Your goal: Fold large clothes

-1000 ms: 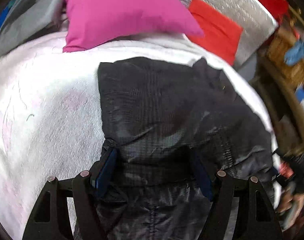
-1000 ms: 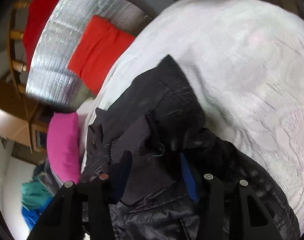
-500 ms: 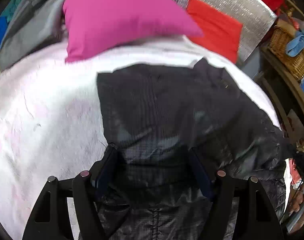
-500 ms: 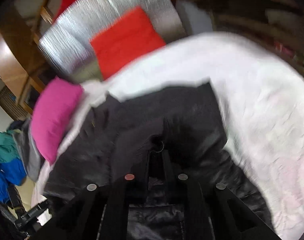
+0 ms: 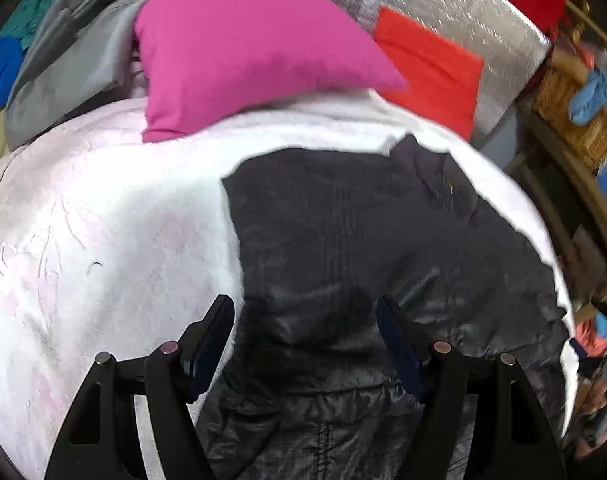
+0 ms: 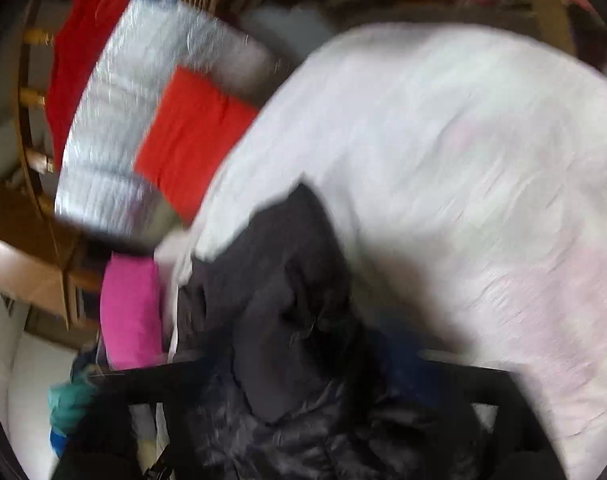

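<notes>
A black quilted jacket (image 5: 343,240) lies spread on a white bed cover (image 5: 83,240). My left gripper (image 5: 305,332) is open and empty, its fingers apart over the jacket's near part. In the right wrist view the picture is blurred by motion. The jacket (image 6: 287,280) is bunched up there, with shiny black fabric heaped over my right gripper (image 6: 315,384). Its fingers show only as dark blurred shapes, so I cannot tell how its jaws stand.
A pink pillow (image 5: 243,52) and a red cushion (image 5: 427,64) sit at the bed's far end against a silver quilted headboard (image 5: 463,12). Grey clothes (image 5: 63,60) pile at the far left. A wicker basket (image 5: 575,116) stands on wooden furniture at the right.
The left gripper pulled back and up slightly, staying open. The right gripper closed on the jacket half a second ago and has since swung sharply, blurring its view.
</notes>
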Tool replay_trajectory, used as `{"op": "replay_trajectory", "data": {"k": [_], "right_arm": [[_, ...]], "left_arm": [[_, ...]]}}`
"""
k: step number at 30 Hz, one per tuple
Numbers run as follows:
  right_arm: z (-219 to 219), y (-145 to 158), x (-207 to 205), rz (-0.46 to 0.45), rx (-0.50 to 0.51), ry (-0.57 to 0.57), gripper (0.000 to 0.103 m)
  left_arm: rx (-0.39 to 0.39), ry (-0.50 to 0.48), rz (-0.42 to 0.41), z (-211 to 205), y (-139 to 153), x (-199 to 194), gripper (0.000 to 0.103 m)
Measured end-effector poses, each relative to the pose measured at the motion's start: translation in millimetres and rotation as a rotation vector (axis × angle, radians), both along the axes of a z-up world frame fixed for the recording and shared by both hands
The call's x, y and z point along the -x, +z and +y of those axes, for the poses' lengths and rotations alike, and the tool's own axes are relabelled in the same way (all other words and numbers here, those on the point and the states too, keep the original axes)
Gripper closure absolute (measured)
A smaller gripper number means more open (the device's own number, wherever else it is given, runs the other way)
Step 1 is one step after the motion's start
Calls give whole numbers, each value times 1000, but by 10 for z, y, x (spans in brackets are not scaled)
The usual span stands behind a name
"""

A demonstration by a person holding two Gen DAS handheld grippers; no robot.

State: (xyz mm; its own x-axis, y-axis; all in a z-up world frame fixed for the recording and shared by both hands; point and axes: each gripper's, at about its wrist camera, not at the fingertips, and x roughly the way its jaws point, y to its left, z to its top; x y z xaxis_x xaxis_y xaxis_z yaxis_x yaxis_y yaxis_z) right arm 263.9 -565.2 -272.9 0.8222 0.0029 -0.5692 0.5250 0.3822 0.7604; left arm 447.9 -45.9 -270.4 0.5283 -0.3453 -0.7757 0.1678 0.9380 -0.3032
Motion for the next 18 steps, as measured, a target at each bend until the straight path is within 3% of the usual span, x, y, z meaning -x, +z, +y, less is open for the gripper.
{"op": "replay_trajectory", "data": {"k": [4,6,10,11,14,16,18], "right_arm": [[-13,-64,-201,9,22,77,7],[-1,-186,-354,56,29,139,8],[121,-368,-461,108,39,235,15],[169,-410,-504,124,38,266,22],[325,-414,-575,177,114,307,32],[357,-327,-553,150,127,314,59],[413,-163,-497,129,178,287,67]], "left_arm": [[67,62,54,257,-81,-97,28],[110,101,97,410,-165,-161,28],[203,106,191,542,-333,-219,28],[249,99,225,558,-398,-234,28],[310,79,253,523,-467,-214,29],[338,45,238,455,-461,-207,30],[348,28,215,403,-433,-206,46]]}}
